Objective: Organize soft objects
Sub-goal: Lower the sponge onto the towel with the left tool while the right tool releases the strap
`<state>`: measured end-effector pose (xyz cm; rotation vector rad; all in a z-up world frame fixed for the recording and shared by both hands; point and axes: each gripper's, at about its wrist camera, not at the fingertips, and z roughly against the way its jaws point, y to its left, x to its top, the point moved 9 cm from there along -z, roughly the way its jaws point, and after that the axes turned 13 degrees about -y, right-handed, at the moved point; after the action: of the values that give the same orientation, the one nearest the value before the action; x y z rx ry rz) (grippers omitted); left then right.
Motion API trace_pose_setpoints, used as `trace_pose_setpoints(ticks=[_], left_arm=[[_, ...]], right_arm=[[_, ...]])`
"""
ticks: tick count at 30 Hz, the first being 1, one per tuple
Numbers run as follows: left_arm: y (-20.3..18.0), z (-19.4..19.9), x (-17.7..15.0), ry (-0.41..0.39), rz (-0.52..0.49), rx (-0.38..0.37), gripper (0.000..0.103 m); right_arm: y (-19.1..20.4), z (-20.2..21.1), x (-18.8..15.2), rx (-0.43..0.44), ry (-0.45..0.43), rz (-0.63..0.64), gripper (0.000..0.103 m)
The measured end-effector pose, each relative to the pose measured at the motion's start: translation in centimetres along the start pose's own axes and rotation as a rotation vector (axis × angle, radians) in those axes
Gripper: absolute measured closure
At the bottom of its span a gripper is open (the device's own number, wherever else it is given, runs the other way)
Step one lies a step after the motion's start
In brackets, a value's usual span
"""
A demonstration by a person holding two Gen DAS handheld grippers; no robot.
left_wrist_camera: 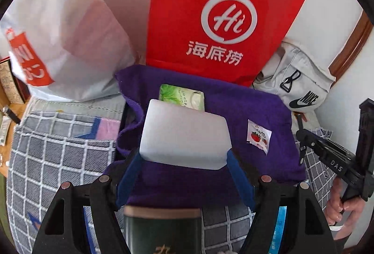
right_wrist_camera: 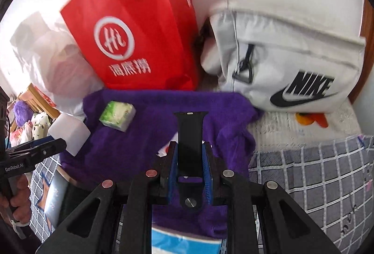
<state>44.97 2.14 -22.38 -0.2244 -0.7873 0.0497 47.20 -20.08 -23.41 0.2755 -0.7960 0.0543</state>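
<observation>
My left gripper (left_wrist_camera: 183,158) is shut on a white sponge block (left_wrist_camera: 184,137) and holds it above a purple towel (left_wrist_camera: 252,109); the block also shows in the right wrist view (right_wrist_camera: 70,132). A green tissue pack (left_wrist_camera: 181,97) lies on the towel just beyond the block, also seen in the right wrist view (right_wrist_camera: 118,115). My right gripper (right_wrist_camera: 189,148) is shut on a black watch strap (right_wrist_camera: 189,137) over the purple towel (right_wrist_camera: 131,137). A small tomato sachet (left_wrist_camera: 258,137) lies on the towel at the right.
A red paper bag (left_wrist_camera: 215,15) and a white plastic bag (left_wrist_camera: 70,43) stand behind the towel. A white Nike bag (right_wrist_camera: 292,62) lies at the right against the wall. The checked bedspread (left_wrist_camera: 46,160) surrounds the towel. A dark tin (left_wrist_camera: 161,230) sits near the left gripper.
</observation>
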Motion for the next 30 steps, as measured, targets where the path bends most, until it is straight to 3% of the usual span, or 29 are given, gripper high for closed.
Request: trace_pose_setpoints(ticks=[6, 12, 26, 27, 30], left_arm=[[0.7, -1.8, -0.2, 0.014, 0.046, -0.028, 0.03], [0.1, -3.5, -0.7, 0.044, 0.015, -0.033, 0.03], [0.0, -4.5, -1.5, 0.08, 0.034, -0.049, 0.028], [0.0, -4.5, -1.6, 0.086, 0.039, -0.053, 0.028], [-0.1, -4.5, -1.6, 0.098, 0.057, -0.061, 0.024]], right_arm=[[-0.7, -1.8, -1.6, -0.004, 0.074, 0.042, 0.082], [-1.8, -3.5, -3.3, -0.019, 0.152, 0.034, 0.082], [-1.5, -4.5, -3.9, -0.023, 0.165, 0.036, 0.082], [-1.5, -4.3, -3.7, -0.018, 0.157, 0.032, 0.081], [-1.7, -3.4, -2.8, -0.006, 0.125, 0.021, 0.065]])
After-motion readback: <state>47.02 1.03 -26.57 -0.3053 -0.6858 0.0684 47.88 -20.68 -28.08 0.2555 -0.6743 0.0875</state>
